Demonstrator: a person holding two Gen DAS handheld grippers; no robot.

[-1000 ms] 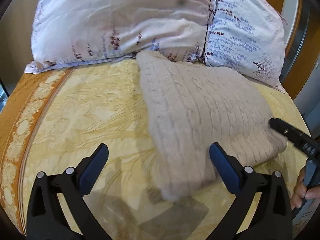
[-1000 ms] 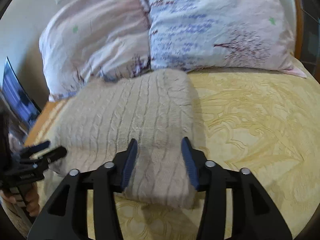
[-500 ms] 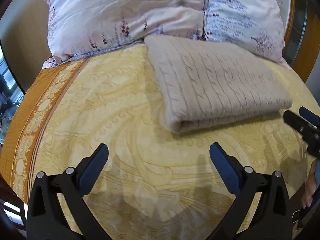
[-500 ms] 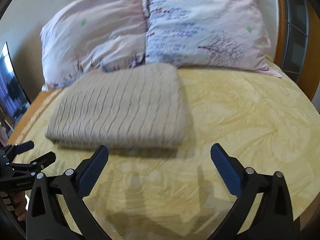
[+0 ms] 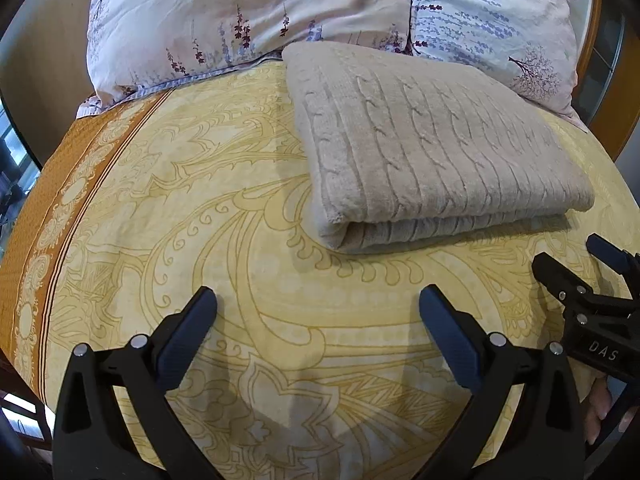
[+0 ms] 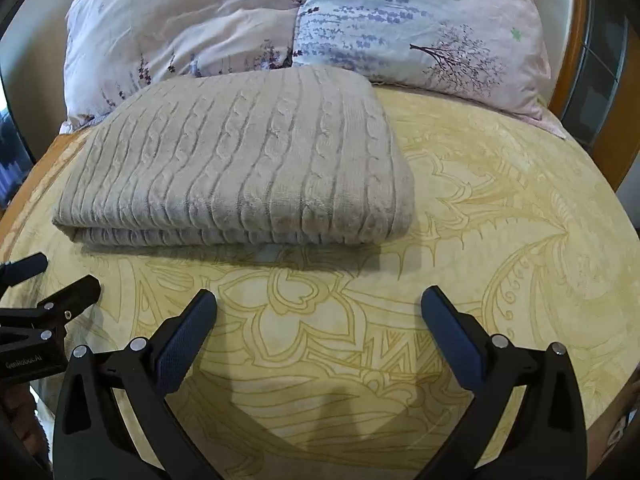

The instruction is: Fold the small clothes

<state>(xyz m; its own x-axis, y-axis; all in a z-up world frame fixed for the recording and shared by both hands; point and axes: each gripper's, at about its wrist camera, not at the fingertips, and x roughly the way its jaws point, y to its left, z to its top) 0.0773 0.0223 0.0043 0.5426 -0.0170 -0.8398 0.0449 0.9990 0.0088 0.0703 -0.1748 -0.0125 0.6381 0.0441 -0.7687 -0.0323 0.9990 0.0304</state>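
Bed: yellow patterned cover, pillows far.
Knit garment: folded, lying flat.
Left hand-held gripper: wide, empty.
Right hand-held gripper: wide, empty.

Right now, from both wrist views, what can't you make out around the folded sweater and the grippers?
- Sweater: what type of garment it is; the fold hides sleeves and neck in both views.
- Sweater's far edge: pressed against the pillows, contact line unclear.
- Right gripper in the left view: cut off by the frame edge.
- Left gripper in the right view: likewise cut off.
- Bedspread under the sweater: hidden.
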